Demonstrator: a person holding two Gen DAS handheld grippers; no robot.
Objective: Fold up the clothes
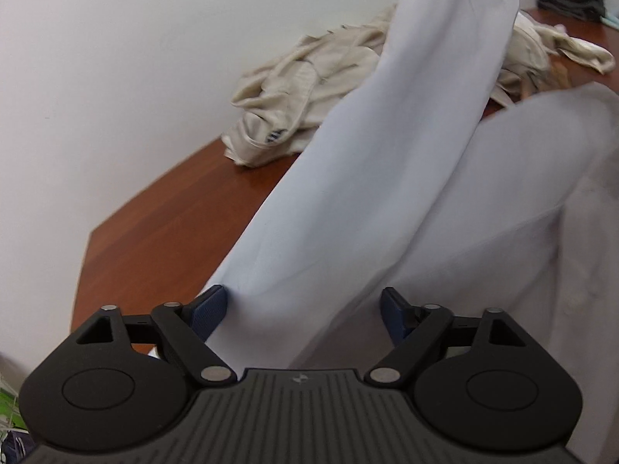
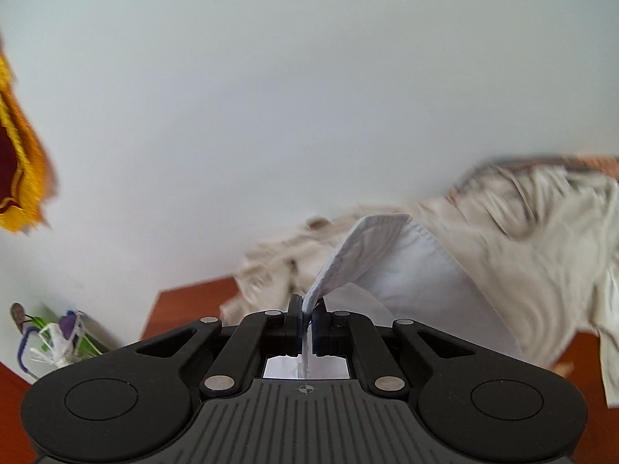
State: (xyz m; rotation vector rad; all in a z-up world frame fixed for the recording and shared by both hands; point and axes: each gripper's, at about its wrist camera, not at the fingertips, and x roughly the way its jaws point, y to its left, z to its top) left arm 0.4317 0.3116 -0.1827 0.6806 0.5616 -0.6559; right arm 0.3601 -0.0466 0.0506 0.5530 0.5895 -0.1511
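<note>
Right tongs (image 2: 306,311) are clamped on the pale shirt (image 1: 348,201), lifted off the counter (image 1: 162,224); left tongs (image 1: 301,309) gape around cloth (unpinched). Likely next: grip, spread.

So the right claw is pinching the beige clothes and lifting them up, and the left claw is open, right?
Not quite. The right claw is pinching the pale blue shirt, not the beige clothes, which lie heaped on the wooden table behind. The right wrist view shows it. The left claw is open, with shirt fabric between its fingers.
</note>
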